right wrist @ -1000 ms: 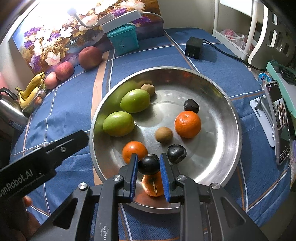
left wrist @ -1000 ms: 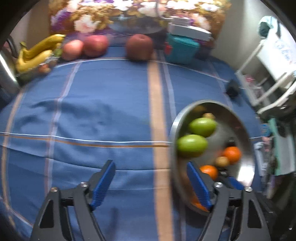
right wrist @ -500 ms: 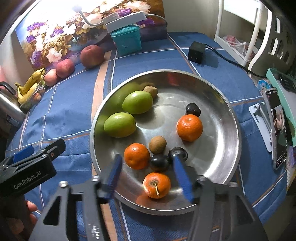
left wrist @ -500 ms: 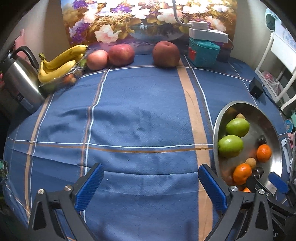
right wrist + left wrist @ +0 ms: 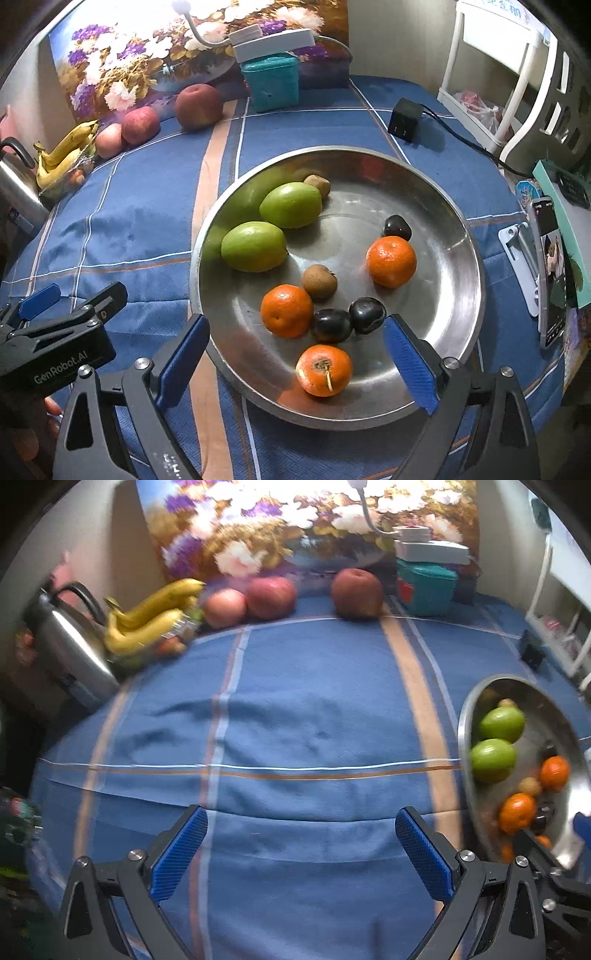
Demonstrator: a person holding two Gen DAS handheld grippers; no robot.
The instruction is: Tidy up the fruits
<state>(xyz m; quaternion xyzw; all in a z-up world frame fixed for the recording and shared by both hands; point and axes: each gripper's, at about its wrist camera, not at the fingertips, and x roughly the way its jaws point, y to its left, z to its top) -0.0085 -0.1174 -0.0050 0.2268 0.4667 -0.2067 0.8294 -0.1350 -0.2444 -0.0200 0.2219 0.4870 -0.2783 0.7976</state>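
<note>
1. Steel first, at the far left: a silver metal kettle (image 5: pixel 70 646) stands at the desk's edge beside a bunch of yellow bananas (image 5: pixel 155 616); three red apples (image 5: pixel 271 597) line the back against a flowered painting (image 5: pixel 295 528).
2. Left tool (image 5: pixel 301 849) hangs over bare blue checked cloth (image 5: pixel 295 701), its blue pads wide apart with nothing between them.
3. Middle of the desk is open cloth, so there is free room between the back row of fruit and the round steel tray (image 5: pixel 458 221).
4. Tray holds two green mangoes (image 5: pixel 255 245), three orange tangerines (image 5: pixel 390 261), two brown kiwis (image 5: pixel 320 281) and three dark plums (image 5: pixel 331 325); two of the plums sit touching, just beside one tangerine.
5. Right tool (image 5: pixel 295 363) hovers over the tray's near rim, jaws opening, gripping nothing; the stemmed tangerine (image 5: pixel 323 370) lies below the gap, untouched by either pad.
6. Judged step: a small fruit has just been let go in the tray, and the next pick falls to whichever tool reaches the bananas or apples.
7. That calls for travel across the open cloth toward the back left, keeping clear of the kettle.
8. Right of the tray the room is tight: a black power adapter (image 5: pixel 403 120) with its cable, a phone on a white stand (image 5: pixel 550 280), and the desk's edge.
</note>
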